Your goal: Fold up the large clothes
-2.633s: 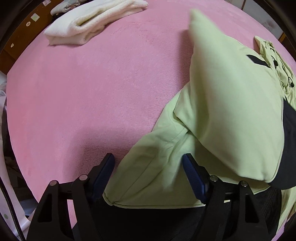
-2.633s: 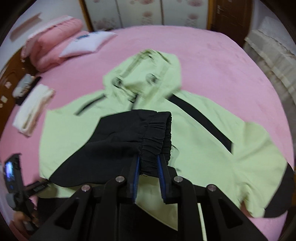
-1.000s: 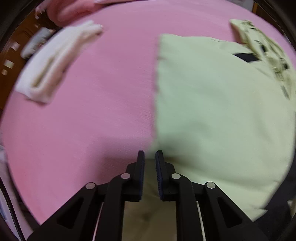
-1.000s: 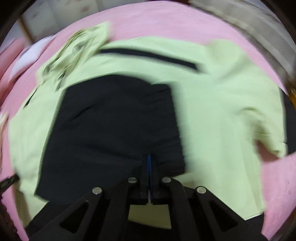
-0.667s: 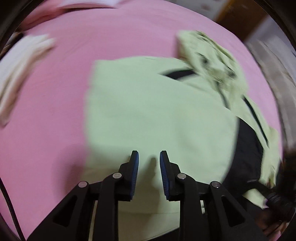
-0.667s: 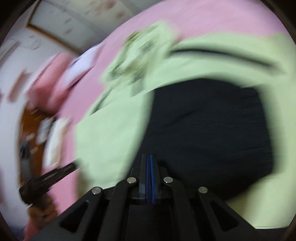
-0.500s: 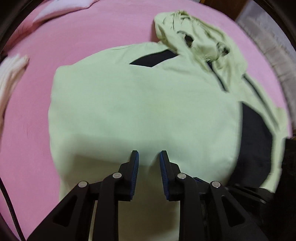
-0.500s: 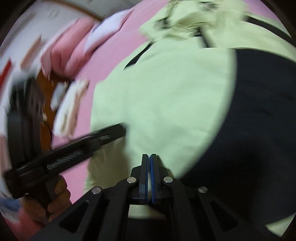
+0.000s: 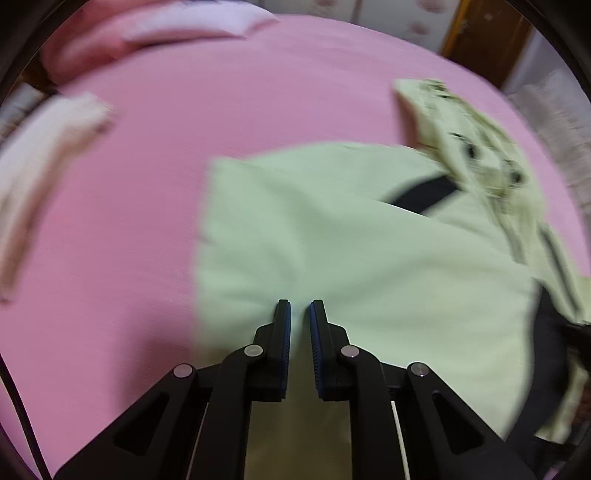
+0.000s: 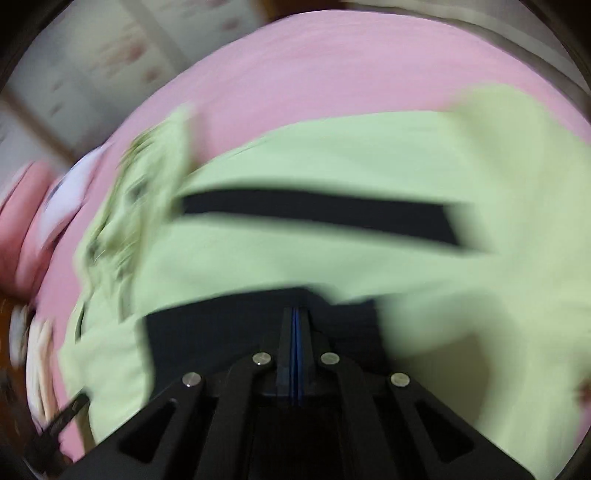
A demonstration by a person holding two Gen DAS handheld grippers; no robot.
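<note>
A pale green hooded jacket with black panels lies spread on the pink bed. Its hood is at the upper right, beside a black stripe. My left gripper hovers over the jacket's left part; its jaws are closing to a narrow gap and nothing is pinched between them. In the blurred right wrist view, my right gripper is shut and empty over a black folded sleeve, below the jacket's long black stripe.
A folded cream towel lies at the bed's left edge, with pink and white pillows at the far side. The other gripper's tip shows at the lower left of the right wrist view. Wooden doors stand beyond the bed.
Both views have swung sideways with heavy blur. The left gripper's jaws have narrowed, and the jacket's left edge and the towel are back in its view. The right gripper stays shut.
</note>
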